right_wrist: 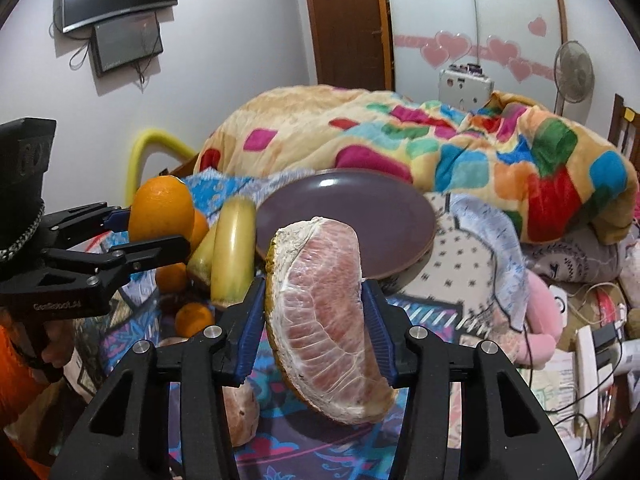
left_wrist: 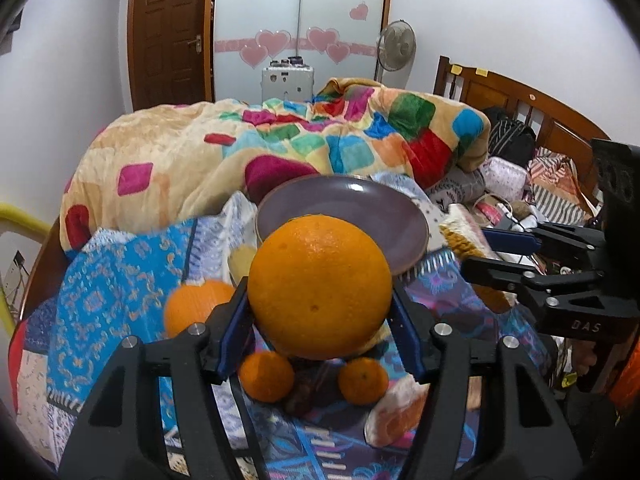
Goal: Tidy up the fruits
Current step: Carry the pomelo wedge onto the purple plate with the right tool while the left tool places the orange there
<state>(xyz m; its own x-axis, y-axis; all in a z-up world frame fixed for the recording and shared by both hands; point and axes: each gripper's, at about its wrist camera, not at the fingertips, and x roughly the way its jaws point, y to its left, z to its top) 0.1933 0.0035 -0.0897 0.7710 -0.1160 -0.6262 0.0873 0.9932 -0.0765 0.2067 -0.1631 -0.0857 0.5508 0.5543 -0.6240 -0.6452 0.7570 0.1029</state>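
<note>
My left gripper (left_wrist: 320,312) is shut on a large orange (left_wrist: 320,286) and holds it above the patterned cloth, just in front of the empty purple plate (left_wrist: 360,204). My right gripper (right_wrist: 316,316) is shut on a pink pomelo wedge (right_wrist: 326,320), held in front of the same plate (right_wrist: 360,208). Two small oranges (left_wrist: 266,376) (left_wrist: 363,381) and a mid-sized orange (left_wrist: 198,304) lie on the cloth below the left gripper. A yellow-green fruit (right_wrist: 234,252) lies left of the plate. The left gripper with its orange (right_wrist: 160,208) shows at the left of the right wrist view.
A colourful quilt (left_wrist: 280,140) is heaped behind the plate. A peeled pomelo piece (left_wrist: 394,416) lies on the cloth near the front. Clutter, cables and a pink toy (right_wrist: 540,320) fill the right side. A wooden headboard (left_wrist: 520,100) stands far right.
</note>
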